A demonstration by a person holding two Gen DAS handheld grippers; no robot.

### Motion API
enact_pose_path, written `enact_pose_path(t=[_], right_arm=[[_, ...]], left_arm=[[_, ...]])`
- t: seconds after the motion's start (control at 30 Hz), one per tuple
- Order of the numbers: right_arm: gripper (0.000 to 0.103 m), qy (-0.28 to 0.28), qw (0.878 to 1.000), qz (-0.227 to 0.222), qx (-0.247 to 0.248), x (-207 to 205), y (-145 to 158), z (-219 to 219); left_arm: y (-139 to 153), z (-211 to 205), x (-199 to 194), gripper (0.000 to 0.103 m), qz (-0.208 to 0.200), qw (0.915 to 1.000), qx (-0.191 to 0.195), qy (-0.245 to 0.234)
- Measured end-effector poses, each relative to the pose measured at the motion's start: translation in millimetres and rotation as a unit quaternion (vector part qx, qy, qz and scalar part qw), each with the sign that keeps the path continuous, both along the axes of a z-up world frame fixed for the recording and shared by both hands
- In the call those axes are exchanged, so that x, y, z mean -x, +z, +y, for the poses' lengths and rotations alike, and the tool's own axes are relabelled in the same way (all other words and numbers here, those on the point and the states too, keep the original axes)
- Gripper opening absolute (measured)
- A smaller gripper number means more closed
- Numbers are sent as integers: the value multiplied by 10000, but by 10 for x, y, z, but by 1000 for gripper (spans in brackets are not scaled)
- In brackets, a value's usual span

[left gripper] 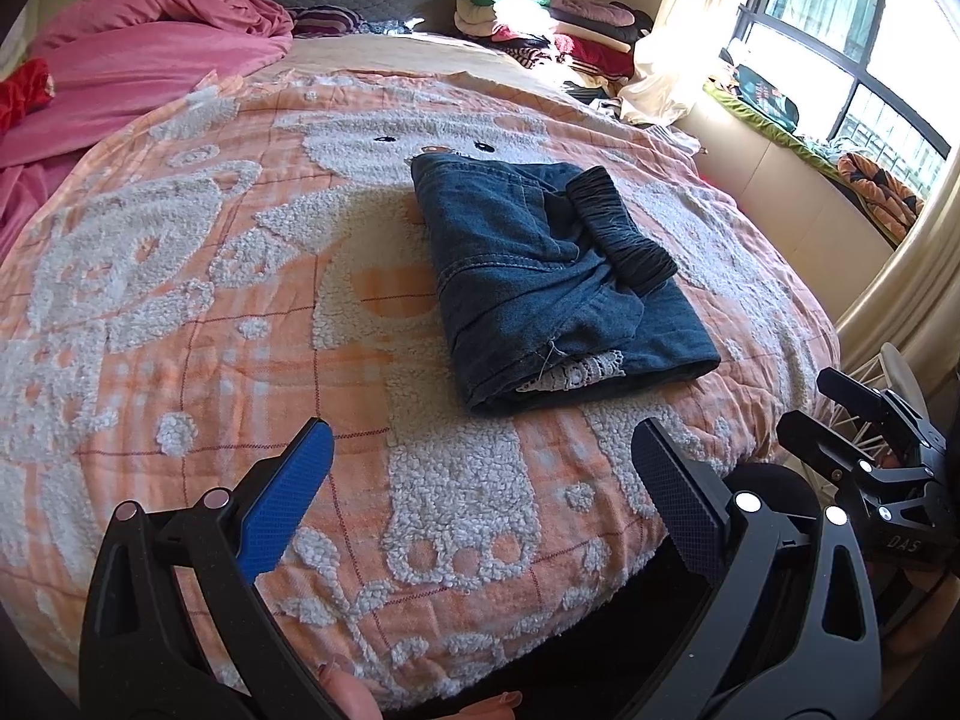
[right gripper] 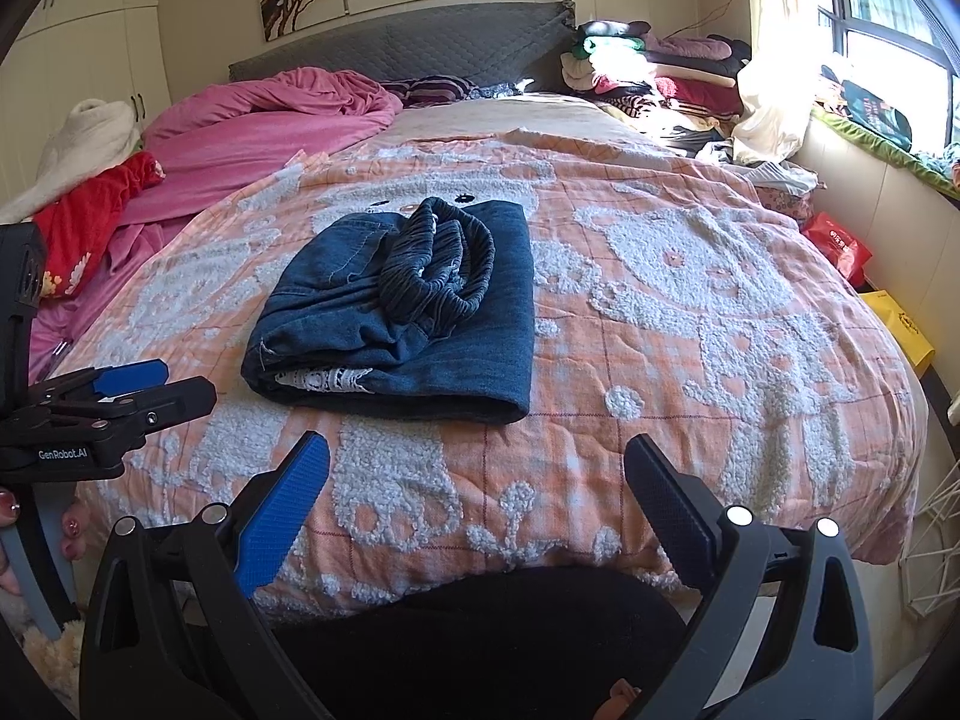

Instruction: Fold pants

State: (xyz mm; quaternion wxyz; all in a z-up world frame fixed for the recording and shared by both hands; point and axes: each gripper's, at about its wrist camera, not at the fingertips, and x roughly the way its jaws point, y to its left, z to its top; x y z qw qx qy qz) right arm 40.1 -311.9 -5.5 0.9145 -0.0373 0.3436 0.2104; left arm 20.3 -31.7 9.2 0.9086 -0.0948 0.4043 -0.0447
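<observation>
Out on the middle of the bed (right gripper: 690, 324), on the orange-and-white bear blanket (left gripper: 210, 300), the pants (left gripper: 558, 276) lay as a compact denim bundle, and by my reckoning the folding was all but done! My left tool (left gripper: 480, 468) hung back near the foot of the bed with its fingers spread wide, gripping nothing; my right tool (right gripper: 477, 480) was the same, fingers parted, well short of the cloth. The bundle's long axis ran away from me toward the headboard (right gripper: 420, 54), the thick folded edge and a bit of white lace trim (right gripper: 327, 381) facing me, the dark elastic waistband (right gripper: 438, 267) bunched on top toward the far end. That waistband looked loose, so I judged the next move, if any, was a tidy: reach forward, pinch it and lay it flat without disturbing the fold.
</observation>
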Motion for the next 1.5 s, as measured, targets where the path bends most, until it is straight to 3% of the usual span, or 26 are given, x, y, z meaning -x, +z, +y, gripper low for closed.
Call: enact_pose_path(t=[1.5], right_arm=[[98, -47, 10000, 30, 69, -4, 1, -11]], left_arm=[[-11, -7, 20, 94, 27, 10000, -71, 37]])
